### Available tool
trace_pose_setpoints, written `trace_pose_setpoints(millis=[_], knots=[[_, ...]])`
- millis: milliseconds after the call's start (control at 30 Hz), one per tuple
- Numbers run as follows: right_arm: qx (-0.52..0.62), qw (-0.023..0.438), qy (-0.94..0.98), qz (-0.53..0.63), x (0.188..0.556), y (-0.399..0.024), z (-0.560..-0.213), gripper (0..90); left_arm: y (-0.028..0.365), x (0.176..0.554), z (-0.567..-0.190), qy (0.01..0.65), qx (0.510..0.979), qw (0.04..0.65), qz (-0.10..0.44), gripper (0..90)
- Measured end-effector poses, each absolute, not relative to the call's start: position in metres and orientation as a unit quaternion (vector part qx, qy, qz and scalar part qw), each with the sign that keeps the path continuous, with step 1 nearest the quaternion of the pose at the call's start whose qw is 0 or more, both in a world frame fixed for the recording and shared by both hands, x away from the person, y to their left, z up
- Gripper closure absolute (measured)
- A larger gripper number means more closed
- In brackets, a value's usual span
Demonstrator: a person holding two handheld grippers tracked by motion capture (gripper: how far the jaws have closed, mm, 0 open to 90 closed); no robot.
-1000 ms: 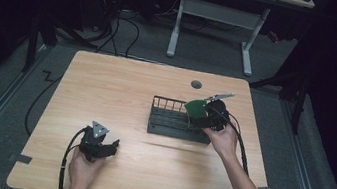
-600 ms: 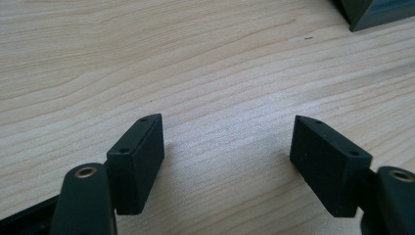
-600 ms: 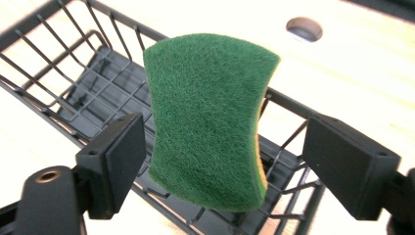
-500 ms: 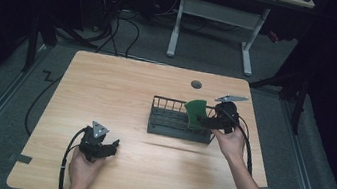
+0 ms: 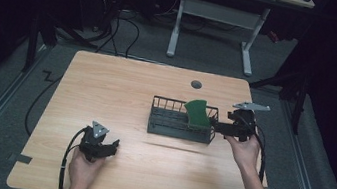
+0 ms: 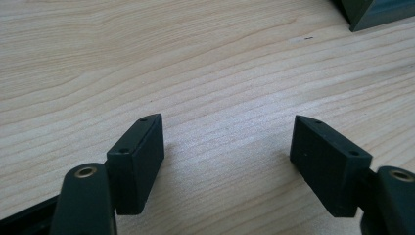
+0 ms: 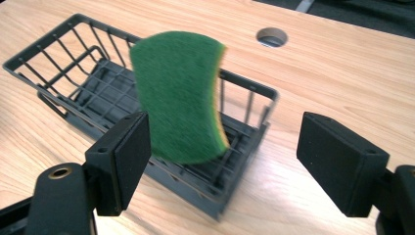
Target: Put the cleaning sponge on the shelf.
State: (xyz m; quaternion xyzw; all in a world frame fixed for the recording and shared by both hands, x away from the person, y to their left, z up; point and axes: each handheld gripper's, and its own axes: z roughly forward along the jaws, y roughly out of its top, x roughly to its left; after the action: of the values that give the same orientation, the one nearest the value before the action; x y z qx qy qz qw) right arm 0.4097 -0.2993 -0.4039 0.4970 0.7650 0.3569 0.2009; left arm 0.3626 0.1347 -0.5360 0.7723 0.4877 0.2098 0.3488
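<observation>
Green sponge point(image 7: 177, 95) stands upright in dark wire basket point(image 7: 63, 78)

The tongs point(image 7: 222, 161) stand wide apart, their two black jaws rising from the bottom edge with nothing between them. Just beyond the left jaw a green sponge point(image 7: 178, 95) with a thin yellow layer along its right side stands on edge, slightly curved, inside the near end of a dark wire rack point(image 7: 73, 83). The sponge rises well above the rack's rim. The rack sits on the light wooden surface point(image 7: 333, 73). Near the surface's far edge is a round cable hole point(image 7: 271, 35).
</observation>
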Motion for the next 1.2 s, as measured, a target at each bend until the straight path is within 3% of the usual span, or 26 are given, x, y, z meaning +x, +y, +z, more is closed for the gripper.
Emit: trace_pose_setpoints(millis=[500, 1200], knots=[[0.514, 0.217, 0.734, 0.388, 0.384, -0.338, -0.397, 22.2, 0.135, 0.363, -0.536, 0.488, 0.772, 0.349, 0.210, 29.1], [0.545, 0.205, 0.694, 0.423, 0.340, -0.383, -0.423, 24.1, 0.134, 0.363, -0.536, 0.489, 0.771, 0.349, 0.211, 29.0]])
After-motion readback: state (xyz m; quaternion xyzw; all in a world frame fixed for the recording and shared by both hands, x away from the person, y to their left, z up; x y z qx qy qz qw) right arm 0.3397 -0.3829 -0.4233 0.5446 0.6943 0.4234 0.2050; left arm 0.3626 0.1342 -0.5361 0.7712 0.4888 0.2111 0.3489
